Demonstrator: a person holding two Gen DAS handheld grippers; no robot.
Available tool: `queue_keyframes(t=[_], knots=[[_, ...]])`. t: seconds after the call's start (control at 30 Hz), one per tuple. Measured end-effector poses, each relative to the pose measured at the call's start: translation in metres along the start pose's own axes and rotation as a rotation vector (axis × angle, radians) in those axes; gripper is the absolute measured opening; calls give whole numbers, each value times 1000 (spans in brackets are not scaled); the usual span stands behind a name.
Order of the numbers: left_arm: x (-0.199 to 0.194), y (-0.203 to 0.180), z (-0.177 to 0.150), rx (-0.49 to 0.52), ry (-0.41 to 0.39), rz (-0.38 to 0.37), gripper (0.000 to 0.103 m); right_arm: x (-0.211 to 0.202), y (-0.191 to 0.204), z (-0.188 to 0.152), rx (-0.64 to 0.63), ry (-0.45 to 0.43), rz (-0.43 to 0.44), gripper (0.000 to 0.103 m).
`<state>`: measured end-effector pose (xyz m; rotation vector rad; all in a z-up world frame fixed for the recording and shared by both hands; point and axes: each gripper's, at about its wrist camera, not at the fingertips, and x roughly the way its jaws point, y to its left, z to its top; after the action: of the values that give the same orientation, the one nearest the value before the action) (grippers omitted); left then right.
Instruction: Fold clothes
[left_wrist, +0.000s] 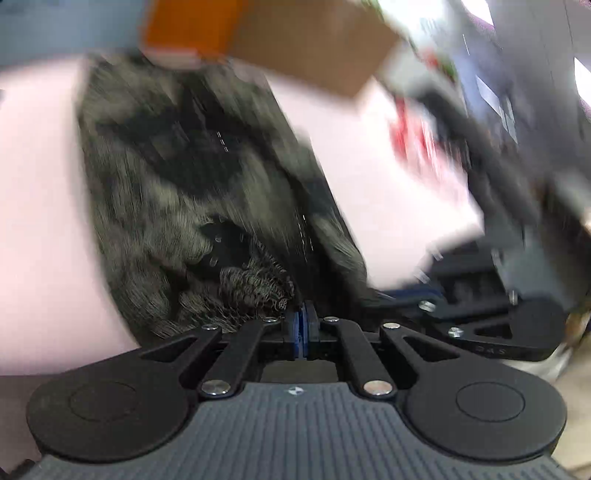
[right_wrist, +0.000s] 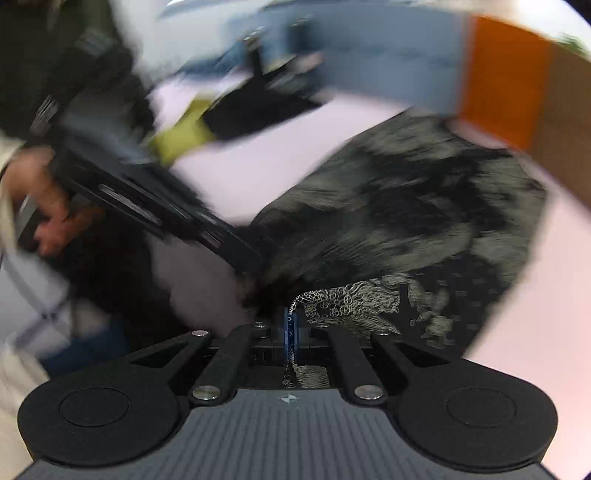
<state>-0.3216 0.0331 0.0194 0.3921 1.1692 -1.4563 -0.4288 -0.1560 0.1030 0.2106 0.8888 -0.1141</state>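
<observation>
A black garment with a pale grey-gold print (left_wrist: 192, 184) hangs stretched from both grippers over a pale pink table (left_wrist: 37, 221). My left gripper (left_wrist: 303, 317) is shut on an edge of the garment. My right gripper (right_wrist: 290, 325) is shut on another edge of the same garment (right_wrist: 406, 221), with cloth showing between its jaws. The right gripper shows in the left wrist view (left_wrist: 491, 325), close beside the left one. The left gripper and the hand holding it show in the right wrist view (right_wrist: 159, 206). Both views are motion-blurred.
An orange and brown box (left_wrist: 280, 33) stands at the far edge of the table. A red and white item (left_wrist: 421, 140) lies to the right. A yellow-green item (right_wrist: 184, 136) and a dark cloth (right_wrist: 255, 107) lie on the table (right_wrist: 229, 173). A blue surface (right_wrist: 380, 55) is behind.
</observation>
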Motion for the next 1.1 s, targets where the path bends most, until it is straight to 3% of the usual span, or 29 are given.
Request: queue_keyframes(t=[0.1,0.13,0.17,0.2,0.23,0.27,0.33,0.37,0.43,0.5,0.6,0.67,0.7,0.8,0.93,1.03,1.1], knots=[[48,14,-7,24,203,0,2,39,7,-9,-93,135,39,6],[55,20,-8,17,231,3,3,44,4,-12,-90,138,37,24],[59,26,-7,-4,250,-10,3,48,2,-15,-87,136,29,57],[59,30,-5,-24,261,-28,8,44,1,-18,-81,106,-8,69],[54,32,-3,-33,255,-44,21,40,0,-20,-76,75,-43,78],[46,32,-2,-29,235,-56,31,31,-1,-22,-65,39,-60,80],[23,30,-2,-14,187,-81,83,8,-12,-27,6,-12,-32,83],[10,29,-5,-13,156,-89,87,-3,-21,-33,79,-36,-27,85],[-15,31,-16,-33,80,-86,87,-26,-40,-44,228,-83,-20,86],[-29,47,-28,-132,-5,-16,87,-39,-60,-64,404,-120,-32,86],[-39,83,-51,-408,-122,129,87,-47,-80,-93,614,-144,-81,86],[-43,95,-53,-520,-182,152,87,-51,-82,-97,630,-161,-109,86],[-48,93,-50,-520,-226,144,87,-52,-82,-96,618,-177,-117,86],[-51,72,-21,-384,-302,67,88,-43,-84,-68,494,-230,-107,86],[-19,55,19,-251,-223,51,88,-15,-88,-22,365,-223,-55,86],[-2,67,30,-289,-226,39,87,2,-90,-4,298,-213,-40,86],[-9,72,35,-286,-278,24,87,6,-94,2,268,-205,-69,86]])
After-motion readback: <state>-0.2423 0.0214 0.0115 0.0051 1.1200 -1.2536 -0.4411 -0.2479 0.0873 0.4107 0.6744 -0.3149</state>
